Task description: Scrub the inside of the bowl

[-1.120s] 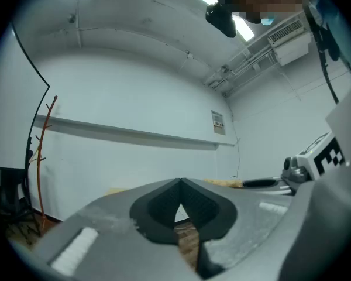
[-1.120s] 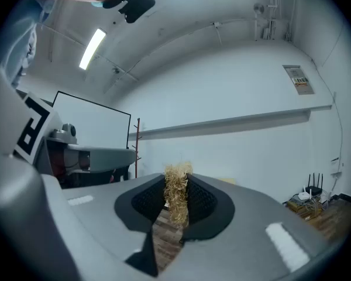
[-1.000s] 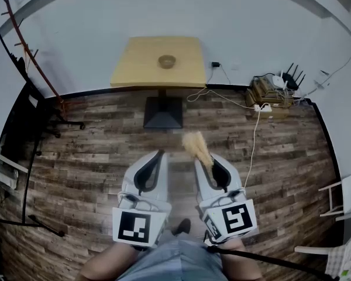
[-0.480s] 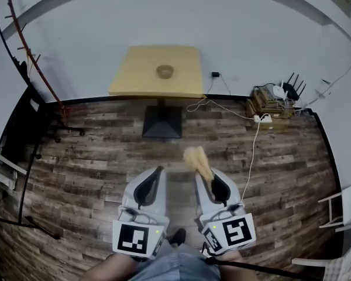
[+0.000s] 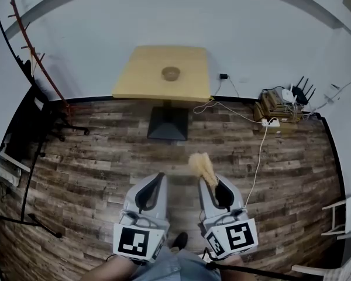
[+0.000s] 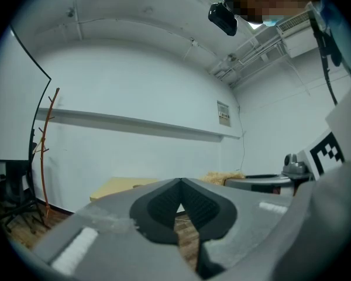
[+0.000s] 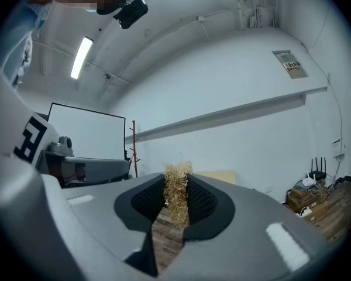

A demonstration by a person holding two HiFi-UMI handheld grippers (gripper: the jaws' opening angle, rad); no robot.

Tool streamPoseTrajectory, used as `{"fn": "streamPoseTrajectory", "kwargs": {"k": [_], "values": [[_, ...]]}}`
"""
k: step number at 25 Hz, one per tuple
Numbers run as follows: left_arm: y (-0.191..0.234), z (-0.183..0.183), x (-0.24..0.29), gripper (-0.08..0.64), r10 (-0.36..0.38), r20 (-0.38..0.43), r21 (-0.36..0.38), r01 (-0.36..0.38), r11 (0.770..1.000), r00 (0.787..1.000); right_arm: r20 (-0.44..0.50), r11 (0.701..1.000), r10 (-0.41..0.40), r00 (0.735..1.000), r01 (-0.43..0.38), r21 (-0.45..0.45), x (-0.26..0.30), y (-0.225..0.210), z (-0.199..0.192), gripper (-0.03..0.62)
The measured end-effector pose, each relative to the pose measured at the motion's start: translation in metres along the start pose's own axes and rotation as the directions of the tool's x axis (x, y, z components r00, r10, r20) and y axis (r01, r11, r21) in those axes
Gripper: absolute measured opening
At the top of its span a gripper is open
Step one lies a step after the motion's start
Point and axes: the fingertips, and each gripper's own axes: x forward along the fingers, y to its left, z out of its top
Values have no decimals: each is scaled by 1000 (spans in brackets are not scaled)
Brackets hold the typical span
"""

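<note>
A small tan bowl (image 5: 171, 73) sits on a light wooden table (image 5: 146, 81) far ahead against the white wall. My right gripper (image 5: 207, 175) is shut on a straw-coloured fibre scrubber (image 5: 200, 164), which sticks out past the jaw tips; in the right gripper view the scrubber (image 7: 178, 198) is pinched between the dark pads. My left gripper (image 5: 159, 175) is shut with nothing in it; its pads meet at the tips in the left gripper view (image 6: 180, 183). Both grippers hang low over the floor, well short of the table.
Dark wood-plank floor (image 5: 93, 157) lies between me and the table's black pedestal base (image 5: 167, 123). A reddish coat stand (image 5: 38, 63) and black chair legs are at left. Cables, a power strip and routers on a crate (image 5: 281, 101) sit at right. White chair (image 5: 348, 206) far right.
The view has shifted a little: table and bowl sit slightly lower and to the right in the frame. Both grippers keep their hold and relative positions.
</note>
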Motion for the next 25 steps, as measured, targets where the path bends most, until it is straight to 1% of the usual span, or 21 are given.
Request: {"fn": "streamPoseTrajectory", "kwargs": {"k": [5,9,11,14,18,21,25], "values": [[18,-7,39,20,-16,-4,-12,16,1000,1000,-20,1000,-19,1000,19,16,32,-21,-8,86],[43,-8,76,20,-16,-24,-62,14,998,1000,-36,1000,-18,999,18,11,75,-33,-9,87],[58,-6,95,20,-24,-23,-57,23,998,999,-35,1000,-18,999,18,9,98,-37,-6,87],[80,2,121,20,-40,-7,-44,39,998,999,-27,1000,-19,999,19,3,131,-42,1,87],[110,16,151,20,-49,27,-49,50,998,998,-14,1000,-24,1000,24,-21,173,-46,13,87],[131,23,166,20,-57,53,-51,60,997,997,-5,999,-20,1000,20,-40,203,-44,19,87],[152,28,184,20,-67,65,-51,71,996,996,14,998,-15,1000,16,-55,232,-42,27,88]]}}
